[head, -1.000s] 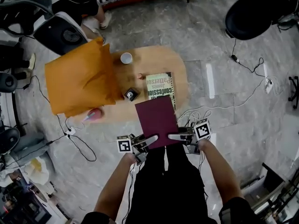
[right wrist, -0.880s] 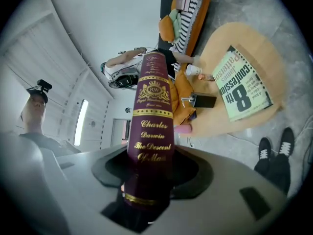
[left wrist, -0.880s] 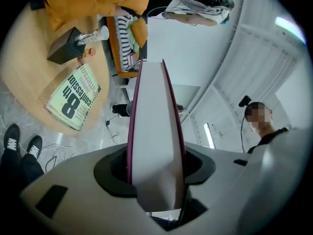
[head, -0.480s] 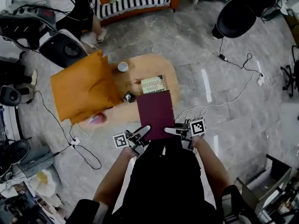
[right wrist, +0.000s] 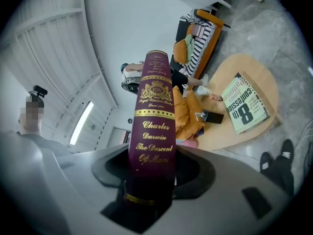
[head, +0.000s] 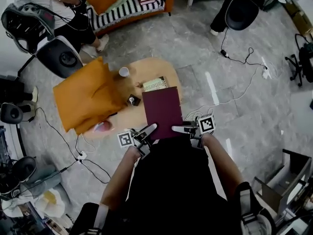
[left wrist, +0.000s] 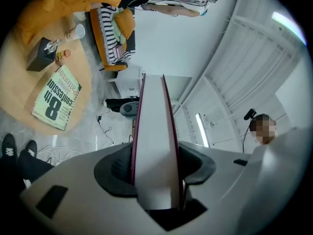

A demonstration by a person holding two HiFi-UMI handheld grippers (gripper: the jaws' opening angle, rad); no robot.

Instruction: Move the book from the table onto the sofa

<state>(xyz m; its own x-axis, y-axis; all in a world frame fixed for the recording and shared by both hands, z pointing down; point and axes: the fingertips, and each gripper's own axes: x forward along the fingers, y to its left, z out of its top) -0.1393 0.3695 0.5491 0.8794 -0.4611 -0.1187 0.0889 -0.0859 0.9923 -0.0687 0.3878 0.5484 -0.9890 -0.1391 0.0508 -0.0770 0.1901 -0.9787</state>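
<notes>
Both grippers clamp the maroon book [head: 163,112], held flat and clear of the oval wooden table [head: 151,68], over the table's near end in the head view. The left gripper [head: 147,130] has its jaws partway apart, closed on the book's page side; its own view shows only the pale fore-edge and thin strips of cover running away between the jaws. The right gripper [head: 184,129] grips the spine the same way, its jaws spread by the book's thickness. Gold lettering there reads "Charles Darwin, The Descent of Man", and the foot of the spine sinks out of sight between the jaws. The held book covers the near part of a green-and-white paperback [head: 154,84] lying on the table, cutting off its title in the head view. An orange cushion [head: 85,99] overhangs the table's left side and hides the wood beneath; a paper cup [head: 123,72] and a small black box [head: 132,100] stand beside it. A pink object [head: 101,126] at the table's near-left edge is too blurred to name. Beyond the table's far end stands the striped sofa [head: 132,6], cut off at the top of the head view
</notes>
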